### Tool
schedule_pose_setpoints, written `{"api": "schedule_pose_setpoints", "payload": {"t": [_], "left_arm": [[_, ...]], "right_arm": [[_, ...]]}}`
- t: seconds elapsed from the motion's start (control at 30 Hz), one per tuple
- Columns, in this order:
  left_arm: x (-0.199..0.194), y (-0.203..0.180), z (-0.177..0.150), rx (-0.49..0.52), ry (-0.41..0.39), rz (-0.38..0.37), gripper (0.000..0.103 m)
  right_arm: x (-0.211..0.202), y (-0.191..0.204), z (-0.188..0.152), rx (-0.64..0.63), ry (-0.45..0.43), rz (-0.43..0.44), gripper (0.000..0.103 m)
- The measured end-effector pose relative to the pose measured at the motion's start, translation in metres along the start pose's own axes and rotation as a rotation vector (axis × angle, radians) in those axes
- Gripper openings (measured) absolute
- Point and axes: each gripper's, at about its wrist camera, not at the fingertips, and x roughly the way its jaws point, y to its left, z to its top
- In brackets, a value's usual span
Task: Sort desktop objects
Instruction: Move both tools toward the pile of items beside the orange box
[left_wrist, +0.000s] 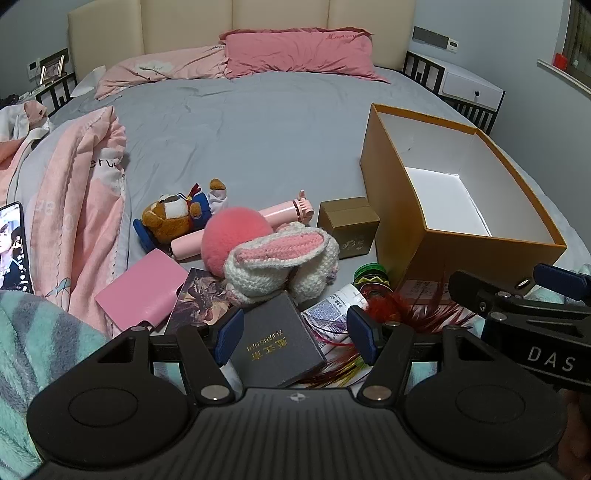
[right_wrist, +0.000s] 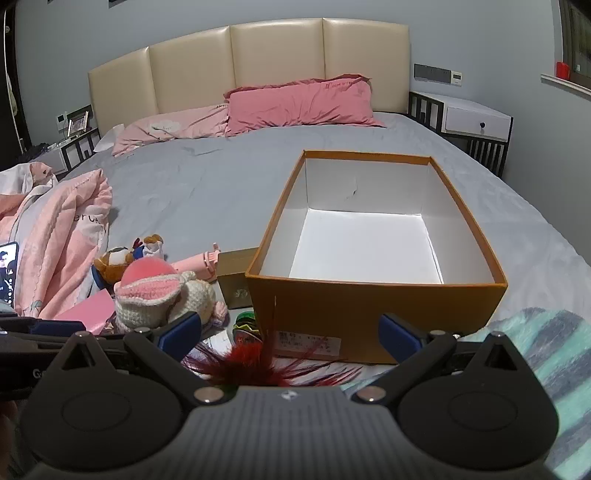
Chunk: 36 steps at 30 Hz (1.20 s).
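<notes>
Grey bedsheet (left_wrist: 258, 140), clutter heaped beside empty orange box (right_wrist: 376, 314). Left gripper (left_wrist: 295, 334) spread wide around grey booklet (left_wrist: 275, 343), untouched; best closed squarely across its edges. Right gripper (right_wrist: 290, 332) spread, holding nothing, over red feathers (right_wrist: 255, 363).

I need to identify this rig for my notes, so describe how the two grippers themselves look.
The left gripper and right gripper look alike: a ribbed dark grey body with a small round emblem, black linkage arms with triangular cut-outs, silver pivot pins and round black discs at each side. Fingertips carry blue pads. White letters "DAS" mark the right gripper's side in the left wrist view. No cables show.
</notes>
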Motion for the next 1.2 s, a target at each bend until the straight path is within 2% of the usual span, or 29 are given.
{"api": "schedule_pose_setpoints", "payload": {"t": [0.43, 0.47, 0.57, 0.7, 0.83, 0.93, 1.07, 1.2], "left_arm": [[-0.002, 0.004, -0.001, -0.003, 0.014, 0.001, 0.072], [-0.002, 0.006, -0.001, -0.005, 0.018, 0.0, 0.071], [-0.004, 0.013, 0.001, -0.015, 0.027, 0.002, 0.057], [-0.004, 0.028, 0.005, -0.044, 0.047, 0.008, 0.041], [-0.002, 0.041, 0.012, -0.05, 0.066, 0.013, 0.039], [-0.001, 0.053, 0.021, -0.06, 0.088, 0.012, 0.039], [0.004, 0.068, 0.035, -0.034, 0.116, 0.049, 0.039], [0.013, 0.083, 0.051, 0.024, 0.147, 0.07, 0.039]], "right_arm": [[0.001, 0.0, -0.001, -0.004, 0.005, 0.029, 0.099], [0.001, 0.001, -0.001, -0.007, 0.005, 0.034, 0.097], [0.002, 0.003, 0.001, -0.024, 0.009, 0.055, 0.086], [0.005, 0.009, 0.005, -0.044, 0.032, 0.113, 0.065], [0.015, 0.018, 0.011, -0.048, 0.082, 0.217, 0.049], [0.02, 0.035, 0.016, -0.09, 0.087, 0.269, 0.049], [0.03, 0.058, 0.024, -0.144, 0.091, 0.326, 0.048], [0.046, 0.083, 0.034, -0.196, 0.125, 0.405, 0.04]]}}
